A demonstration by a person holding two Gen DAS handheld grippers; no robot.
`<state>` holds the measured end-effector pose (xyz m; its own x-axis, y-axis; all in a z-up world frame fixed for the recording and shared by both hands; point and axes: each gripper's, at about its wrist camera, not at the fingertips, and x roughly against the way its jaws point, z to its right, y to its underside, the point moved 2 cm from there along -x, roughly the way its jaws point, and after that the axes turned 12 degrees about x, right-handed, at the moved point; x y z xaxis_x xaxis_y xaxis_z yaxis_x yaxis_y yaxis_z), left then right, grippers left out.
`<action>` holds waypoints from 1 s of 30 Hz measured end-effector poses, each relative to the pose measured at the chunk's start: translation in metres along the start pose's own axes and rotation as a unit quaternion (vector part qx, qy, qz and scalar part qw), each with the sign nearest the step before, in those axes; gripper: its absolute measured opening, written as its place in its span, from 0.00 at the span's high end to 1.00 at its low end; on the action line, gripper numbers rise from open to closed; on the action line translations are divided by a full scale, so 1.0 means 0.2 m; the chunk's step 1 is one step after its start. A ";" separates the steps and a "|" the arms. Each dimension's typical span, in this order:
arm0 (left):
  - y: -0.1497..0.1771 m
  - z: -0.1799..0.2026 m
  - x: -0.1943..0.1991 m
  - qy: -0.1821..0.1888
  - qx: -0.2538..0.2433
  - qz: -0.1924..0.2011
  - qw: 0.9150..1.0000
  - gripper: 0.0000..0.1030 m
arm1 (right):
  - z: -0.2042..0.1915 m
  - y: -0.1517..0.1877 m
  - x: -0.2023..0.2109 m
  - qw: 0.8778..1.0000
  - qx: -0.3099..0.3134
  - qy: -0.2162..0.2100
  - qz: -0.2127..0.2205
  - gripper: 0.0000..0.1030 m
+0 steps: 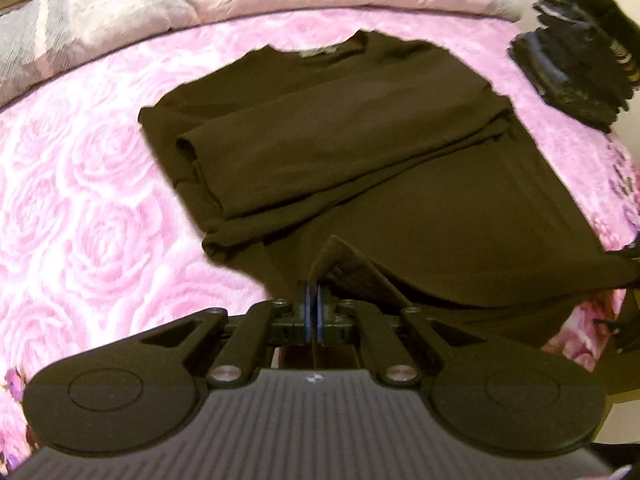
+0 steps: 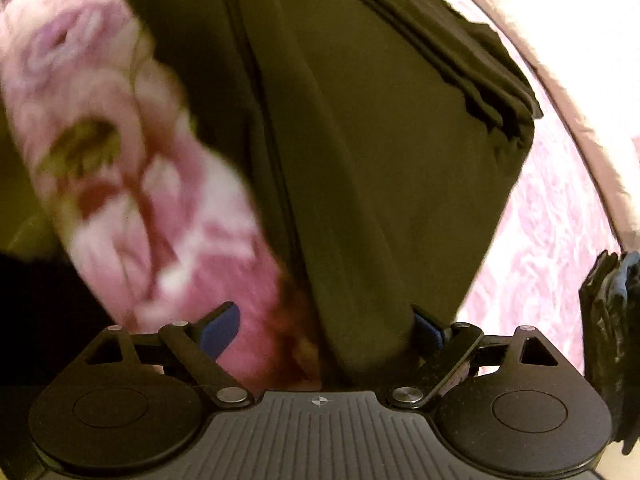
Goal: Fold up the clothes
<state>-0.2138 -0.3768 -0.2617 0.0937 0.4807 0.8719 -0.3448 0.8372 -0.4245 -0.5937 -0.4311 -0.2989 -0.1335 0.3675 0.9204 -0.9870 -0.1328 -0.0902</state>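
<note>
One shirt (image 1: 360, 152) label (image 1: 310, 55), seemingly unreadable.

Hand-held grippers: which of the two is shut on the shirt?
The left hand-held gripper: its blue pads are pressed together, pinching the hem of the dark shirt. The right hand-held gripper has its pads wide apart around the cloth.

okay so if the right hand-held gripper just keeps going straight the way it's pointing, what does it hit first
Most likely the dark shirt: its cloth already hangs into the open right hand-held gripper, toward the right-hand finger. The pink rose bedspread lies beside it; depth is blurry.
</note>
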 end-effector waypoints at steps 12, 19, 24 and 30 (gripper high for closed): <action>-0.02 0.00 0.06 -0.014 -0.008 -0.011 1.000 0.98 | 0.20 0.07 0.20 0.999 -0.005 0.044 0.018 0.76; -0.12 -0.09 0.27 -0.025 0.041 0.025 0.999 0.98 | 0.59 -0.06 0.38 0.993 -0.070 0.049 0.076 0.93; -0.29 -0.18 0.41 -0.047 0.087 0.067 0.993 0.98 | 1.11 -0.19 0.39 0.981 -0.127 0.066 0.128 0.94; -0.63 -0.23 0.30 -0.084 0.092 0.081 0.989 0.98 | 1.69 -0.44 0.16 0.970 -0.167 0.027 0.176 0.94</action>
<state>-0.1216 -0.4420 -0.1668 -0.1272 0.5418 0.8308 -0.5088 0.6834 -0.5235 -0.4808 -0.7182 -0.1328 -0.4626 0.4029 0.7897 -0.8523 0.0431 -0.5213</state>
